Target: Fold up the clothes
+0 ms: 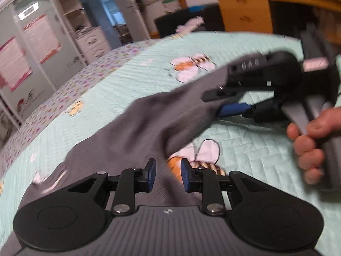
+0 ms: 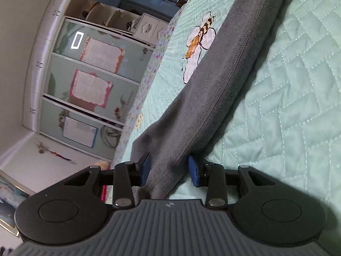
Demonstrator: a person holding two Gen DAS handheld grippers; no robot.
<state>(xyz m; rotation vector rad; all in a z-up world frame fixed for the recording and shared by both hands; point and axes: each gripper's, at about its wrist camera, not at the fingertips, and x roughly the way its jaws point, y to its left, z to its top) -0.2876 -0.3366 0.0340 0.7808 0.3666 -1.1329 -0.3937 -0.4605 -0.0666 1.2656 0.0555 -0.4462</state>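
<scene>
The left gripper (image 1: pixel 168 175) has its two blue pads a little way apart, and nothing is between them. It hangs just above the grey cloth (image 1: pixel 136 128), which lies stretched across the bed cover (image 1: pixel 106 89). The bed cover is pale green and quilted, with bees and flowers sewn on it. The right gripper (image 2: pixel 169 170) is open about halfway. A bunched end of the grey cloth (image 2: pixel 213 81) runs between its blue pads, but the pads do not squeeze it; there is a small gap beside the right pad. From the left side I can see the right gripper (image 1: pixel 215 104) lying on its side at the far end of the cloth, with a person's hand (image 1: pixel 311 140) wrapped around its handle. Behind the bed stands a white cupboard (image 1: pixel 32 53) with shiny doors, and shelves (image 1: pixel 72 6) with things on them that are too blurry to tell.
</scene>
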